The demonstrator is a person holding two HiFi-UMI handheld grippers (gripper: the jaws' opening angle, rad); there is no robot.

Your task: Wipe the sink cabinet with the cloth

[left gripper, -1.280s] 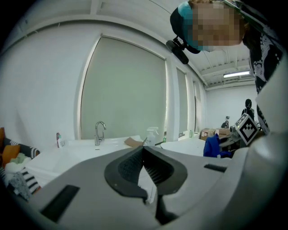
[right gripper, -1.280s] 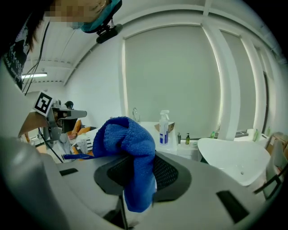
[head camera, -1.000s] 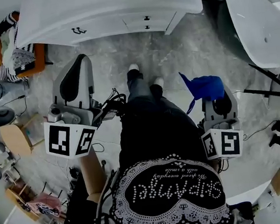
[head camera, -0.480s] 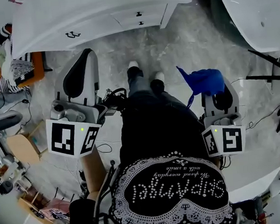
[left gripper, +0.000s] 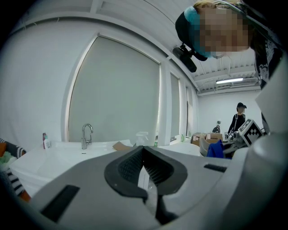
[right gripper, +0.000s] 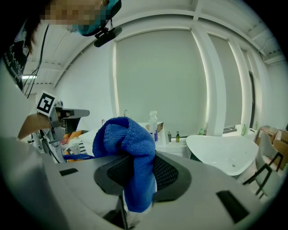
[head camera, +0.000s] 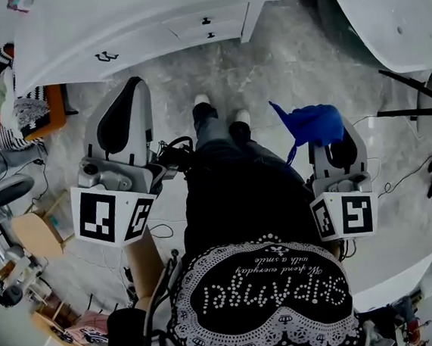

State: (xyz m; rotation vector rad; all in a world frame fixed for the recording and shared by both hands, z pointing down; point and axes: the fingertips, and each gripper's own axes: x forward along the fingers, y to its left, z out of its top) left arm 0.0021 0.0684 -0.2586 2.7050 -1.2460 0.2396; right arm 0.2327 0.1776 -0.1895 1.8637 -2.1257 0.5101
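Note:
The white sink cabinet stands at the top of the head view, its drawer fronts facing me. In the left gripper view its white top carries a chrome faucet. My left gripper is held above the floor short of the cabinet, jaws shut with nothing between them. My right gripper is shut on a blue cloth, which bunches above the jaws and hangs down between them.
A white bathtub fills the upper right. Black chair legs stand beside it. Striped and orange fabric lies left of the cabinet. A spray bottle stands far ahead. Another person stands in the distance.
The head view has drifted, so the cabinet sits higher in the picture. Both grippers keep nearly the same pose, and the right one still holds the cloth.

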